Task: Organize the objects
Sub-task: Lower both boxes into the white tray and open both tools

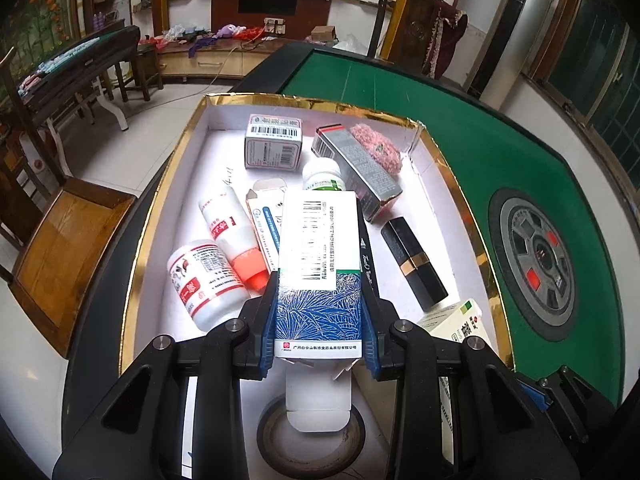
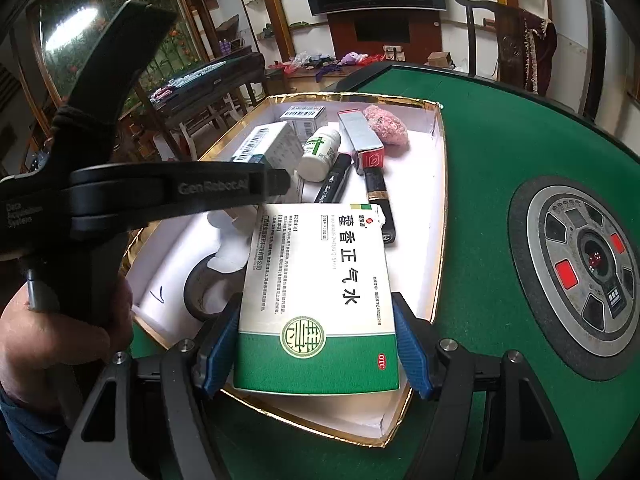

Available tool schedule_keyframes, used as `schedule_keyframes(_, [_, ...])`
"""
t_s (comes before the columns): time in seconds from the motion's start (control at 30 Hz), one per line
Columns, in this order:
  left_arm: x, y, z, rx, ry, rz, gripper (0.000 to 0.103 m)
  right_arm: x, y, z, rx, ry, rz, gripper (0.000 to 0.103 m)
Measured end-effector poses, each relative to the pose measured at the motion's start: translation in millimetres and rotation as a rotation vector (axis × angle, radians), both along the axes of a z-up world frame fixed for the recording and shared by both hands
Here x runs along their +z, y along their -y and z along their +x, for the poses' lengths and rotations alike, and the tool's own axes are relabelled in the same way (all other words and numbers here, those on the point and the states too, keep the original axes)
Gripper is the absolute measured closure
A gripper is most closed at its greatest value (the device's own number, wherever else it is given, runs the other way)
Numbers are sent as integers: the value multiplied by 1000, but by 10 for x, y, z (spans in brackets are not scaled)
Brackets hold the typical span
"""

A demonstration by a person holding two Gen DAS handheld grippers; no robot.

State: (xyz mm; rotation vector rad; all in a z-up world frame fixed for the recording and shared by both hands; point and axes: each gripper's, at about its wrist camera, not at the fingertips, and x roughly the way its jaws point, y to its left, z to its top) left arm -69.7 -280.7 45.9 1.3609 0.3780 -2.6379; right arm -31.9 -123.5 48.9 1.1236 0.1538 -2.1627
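Left tongs [image 1: 320, 316] gripped blue-patterned carton [image 1: 318, 264] above gold-rimmed tray [image 1: 160, 200]; right tongs [image 2: 316, 344] clamped green-white box [image 2: 320, 300] over its near edge, apparently unreleased. Most items already trayed.

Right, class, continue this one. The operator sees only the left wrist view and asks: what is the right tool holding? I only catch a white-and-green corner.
Observer: The right tool is clamped on a green-and-white box, whose face shows large green characters and a red OTC mark.
Operator: Where is it relative to the tray?
Observer: Over the near end of the tray. I cannot tell whether it touches the floor.
Operator: Anything behind my own tool?
Observer: A bare hand grips the handle of the left tool, which holds the blue-and-white box.
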Motion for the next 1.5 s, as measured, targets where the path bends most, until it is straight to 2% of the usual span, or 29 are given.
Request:
schedule_keyframes(0.5, [-45,-31,-47,3,18,-49,69,-29,41,-38,-17,-26,25,33])
schedule_keyframes(1.3, [-87,-9,-85,19,18,-56,69,-12,96,-124,-41,-64,46,33])
schedule_keyframes(1.5, [-85,-12,-89,26,23,-48,66,-10,94,-108,-41,-71,50,32])
